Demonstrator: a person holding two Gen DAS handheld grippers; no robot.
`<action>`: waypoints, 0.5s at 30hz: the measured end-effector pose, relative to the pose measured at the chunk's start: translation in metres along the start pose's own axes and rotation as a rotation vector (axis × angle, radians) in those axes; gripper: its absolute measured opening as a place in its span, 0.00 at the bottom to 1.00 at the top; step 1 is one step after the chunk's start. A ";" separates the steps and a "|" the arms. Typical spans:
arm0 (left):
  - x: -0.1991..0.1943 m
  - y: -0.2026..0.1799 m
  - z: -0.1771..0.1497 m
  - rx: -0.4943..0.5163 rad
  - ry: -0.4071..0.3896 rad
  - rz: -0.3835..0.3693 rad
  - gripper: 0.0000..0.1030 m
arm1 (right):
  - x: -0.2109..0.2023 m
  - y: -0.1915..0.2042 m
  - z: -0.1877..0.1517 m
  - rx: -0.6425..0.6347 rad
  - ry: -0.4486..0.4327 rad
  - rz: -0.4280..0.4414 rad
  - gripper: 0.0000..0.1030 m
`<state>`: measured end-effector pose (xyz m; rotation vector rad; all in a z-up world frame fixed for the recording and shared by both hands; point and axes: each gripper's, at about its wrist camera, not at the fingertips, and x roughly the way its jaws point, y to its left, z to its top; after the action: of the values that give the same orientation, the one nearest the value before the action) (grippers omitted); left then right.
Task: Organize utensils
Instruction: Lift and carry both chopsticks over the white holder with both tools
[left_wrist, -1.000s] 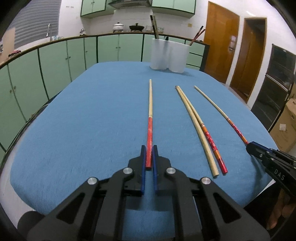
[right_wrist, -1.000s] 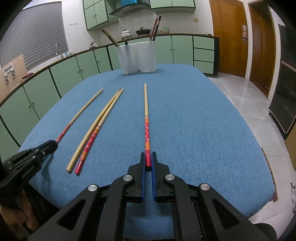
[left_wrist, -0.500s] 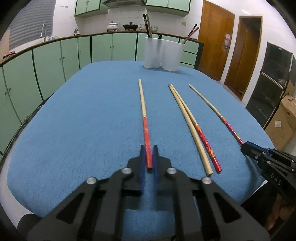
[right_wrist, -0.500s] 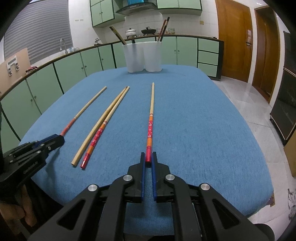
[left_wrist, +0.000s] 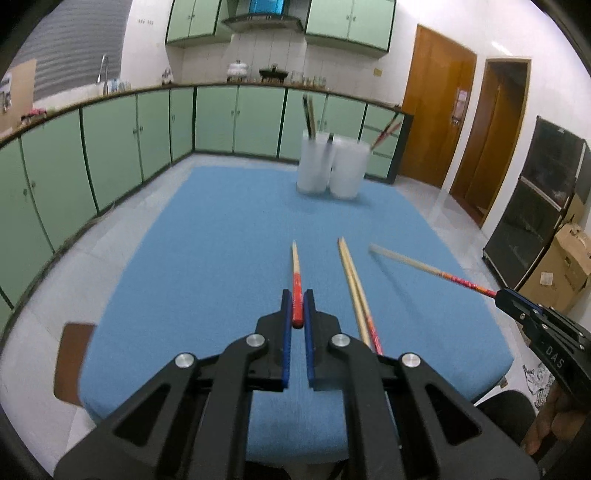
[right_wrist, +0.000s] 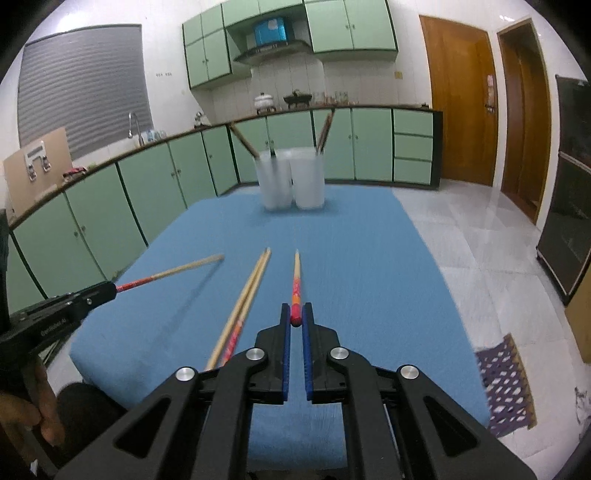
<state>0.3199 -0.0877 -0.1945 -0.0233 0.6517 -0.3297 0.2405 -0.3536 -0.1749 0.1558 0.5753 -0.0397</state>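
- left gripper (left_wrist: 297, 308) clamped on red end of a chopstick (left_wrist: 296, 275), stick pointing forward and lifted above the blue table (left_wrist: 229, 266)
- same left gripper seen in right wrist view (right_wrist: 110, 288) at left edge, its chopstick (right_wrist: 173, 271) angled up off the cloth, bare wood tip blurred
- right gripper (right_wrist: 296, 314) closed on red/orange end of another chopstick (right_wrist: 295, 280), stick runs straight ahead, raised off the table (right_wrist: 369, 258)
- right gripper in left wrist view (left_wrist: 498, 295) at right edge, its chopstick (left_wrist: 424, 267) slanting left over the cloth
- two more chopsticks (left_wrist: 354, 284) lie on the cloth side by side, touching, between the two held ones; in right view the pair (right_wrist: 247, 299) sits just left of the right gripper
- two white holders (left_wrist: 332, 170) upright at far end of table, touching each other, dark chopsticks sticking out; same holders (right_wrist: 291, 177) in right view
- green cabinets (right_wrist: 147, 188) around room, wooden doors (left_wrist: 436, 118) at right
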 end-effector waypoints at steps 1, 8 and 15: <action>-0.006 -0.001 0.007 0.008 -0.015 0.001 0.05 | -0.004 0.001 0.008 -0.008 -0.007 0.002 0.06; -0.029 -0.011 0.038 0.047 -0.062 -0.004 0.05 | -0.014 0.008 0.054 -0.076 -0.026 0.027 0.06; -0.035 -0.019 0.057 0.081 -0.089 -0.021 0.05 | -0.003 0.013 0.084 -0.138 -0.011 0.034 0.06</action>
<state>0.3221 -0.0995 -0.1256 0.0323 0.5502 -0.3728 0.2844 -0.3537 -0.1026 0.0314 0.5628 0.0319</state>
